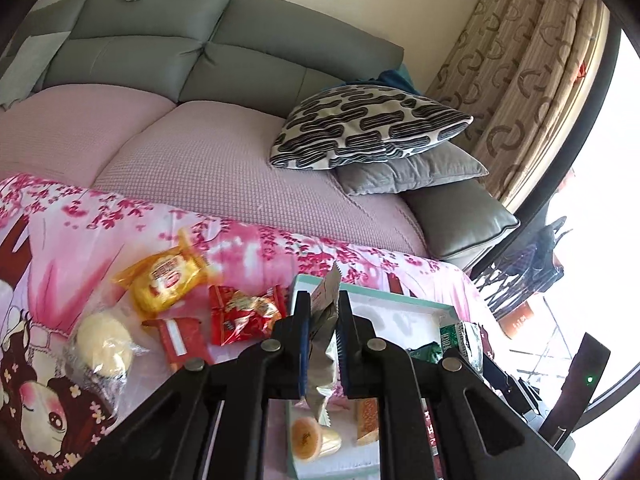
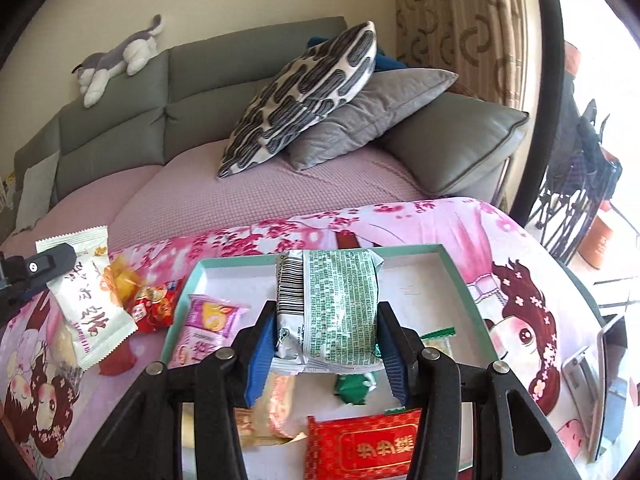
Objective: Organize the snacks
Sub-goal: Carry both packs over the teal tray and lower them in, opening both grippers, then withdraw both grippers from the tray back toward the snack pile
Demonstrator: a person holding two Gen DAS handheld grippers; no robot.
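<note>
My left gripper is shut on a white snack packet, held edge-on above the tray's left rim; the same packet shows in the right wrist view. My right gripper is shut on a green-and-white packet above the teal-rimmed white tray. The tray holds a pink packet, a red packet, a green candy and pale wrapped snacks. Loose on the pink cloth left of the tray lie a yellow packet, a red packet, a small red bar and a clear-wrapped cake.
The table wears a pink floral cartoon cloth. Behind it is a grey sofa with a pink cover, patterned and grey cushions and a plush toy. A curtain and bright window are at the right.
</note>
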